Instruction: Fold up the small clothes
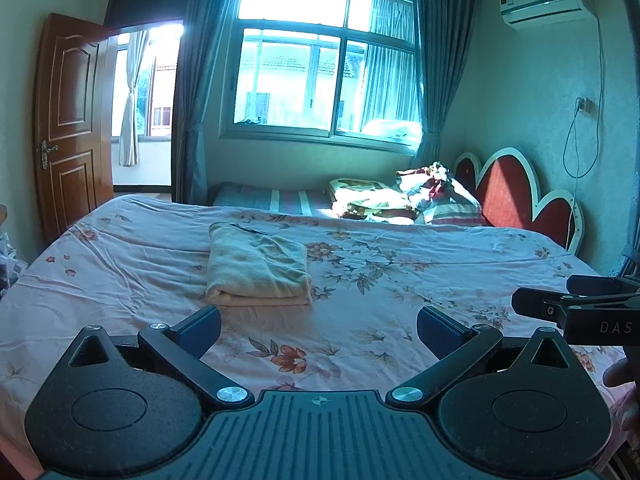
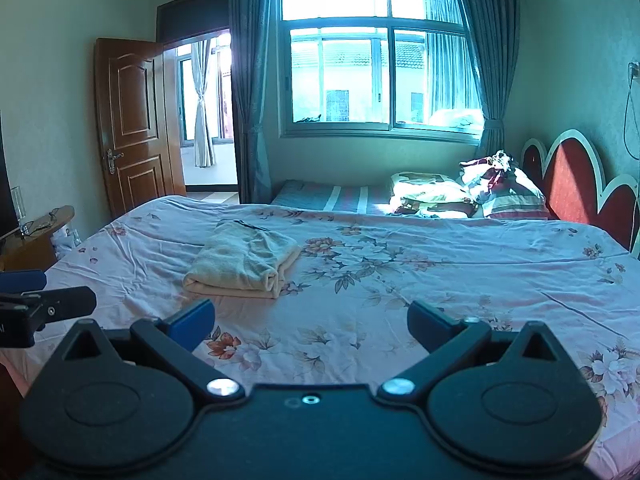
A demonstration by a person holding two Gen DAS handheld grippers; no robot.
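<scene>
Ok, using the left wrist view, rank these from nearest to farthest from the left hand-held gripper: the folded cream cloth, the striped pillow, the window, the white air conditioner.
1. Folded cream cloth: on the floral bedsheet, just ahead of the left hand-held gripper, slightly left.
2. Striped pillow: far right, beside the red headboard.
3. Window and white air conditioner: both at the far walls, too close to call.

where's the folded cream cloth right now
The folded cream cloth lies on the floral bedsheet, left of centre in both views, beyond both open hand-held grippers.
</scene>
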